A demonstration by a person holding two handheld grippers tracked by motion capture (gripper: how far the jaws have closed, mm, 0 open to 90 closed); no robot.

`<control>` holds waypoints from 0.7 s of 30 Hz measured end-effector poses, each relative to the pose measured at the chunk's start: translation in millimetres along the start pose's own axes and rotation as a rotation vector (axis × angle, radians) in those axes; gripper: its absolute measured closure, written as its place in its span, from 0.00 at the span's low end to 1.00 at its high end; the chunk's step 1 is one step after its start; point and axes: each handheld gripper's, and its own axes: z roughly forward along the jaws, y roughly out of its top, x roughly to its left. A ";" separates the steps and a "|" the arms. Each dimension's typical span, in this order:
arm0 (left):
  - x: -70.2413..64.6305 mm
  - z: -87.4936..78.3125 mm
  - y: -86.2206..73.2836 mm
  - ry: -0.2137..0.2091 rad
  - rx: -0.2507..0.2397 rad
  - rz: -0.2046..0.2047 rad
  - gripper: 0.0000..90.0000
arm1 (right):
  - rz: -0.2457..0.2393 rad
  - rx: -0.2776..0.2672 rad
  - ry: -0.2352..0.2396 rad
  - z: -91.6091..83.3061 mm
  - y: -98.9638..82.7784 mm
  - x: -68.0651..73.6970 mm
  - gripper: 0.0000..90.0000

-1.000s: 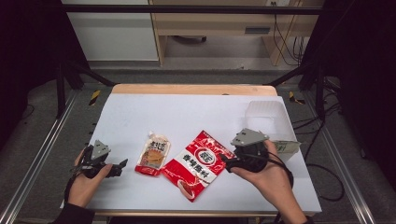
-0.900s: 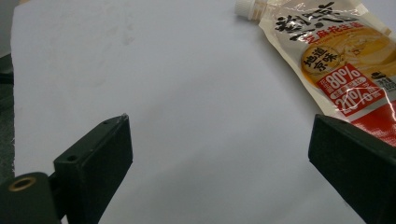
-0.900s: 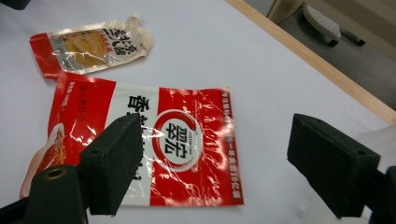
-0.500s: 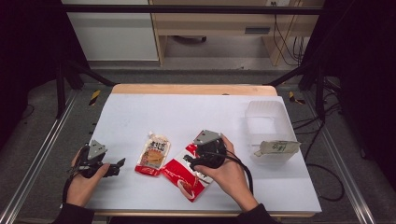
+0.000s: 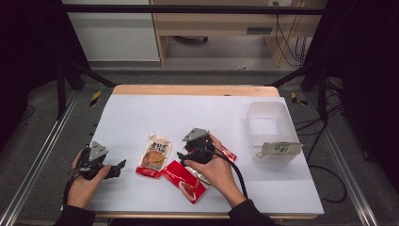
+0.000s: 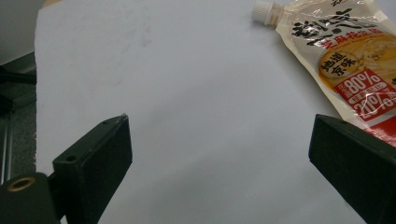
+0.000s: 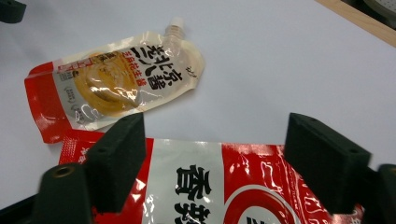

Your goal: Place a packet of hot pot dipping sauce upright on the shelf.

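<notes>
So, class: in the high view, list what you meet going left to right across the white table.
Left claw → cream spouted sauce pouch → right claw over the red foil packet → clear plastic bin.

On the white table (image 5: 141,113) there are two food packets: one spouted sauce pouch (image 5: 154,154) with a white cap, and one larger red packet (image 5: 186,179) with white label. There is one clear plastic box (image 5: 269,123), and one small pale packet (image 5: 278,149) lies on its rim, so in total three packets. Two grippers are present, the left gripper (image 5: 120,165) and the right gripper (image 5: 181,155), one in each hand.
</notes>
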 end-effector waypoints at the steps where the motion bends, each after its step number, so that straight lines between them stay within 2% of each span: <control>1: -0.6 -0.4 0.4 0.001 -0.001 0.003 0.07 | 0.002 -0.001 0.006 1.0 0.8 0.2 0.32; 5: -1.4 -2.3 1.3 0.006 -0.002 0.011 0.07 | 0.014 0.021 0.022 7.2 8.8 0.0 0.39; 7: -1.0 -3.4 2.0 0.009 -0.009 0.007 0.07 | 0.032 0.008 0.027 10.7 13.9 -1.3 0.43; 10: -0.3 -4.0 2.8 0.011 -0.011 0.005 0.07 | 0.025 0.023 0.013 19.5 20.3 -5.9 0.52; 14: -0.1 -3.4 4.2 0.006 -0.006 0.015 0.07 | 0.084 0.021 0.047 34.3 24.9 -9.2 0.60; 21: -3.5 -2.7 6.4 -0.006 -0.006 0.034 0.07 | 0.064 0.047 0.047 58.4 31.6 -1.6 0.65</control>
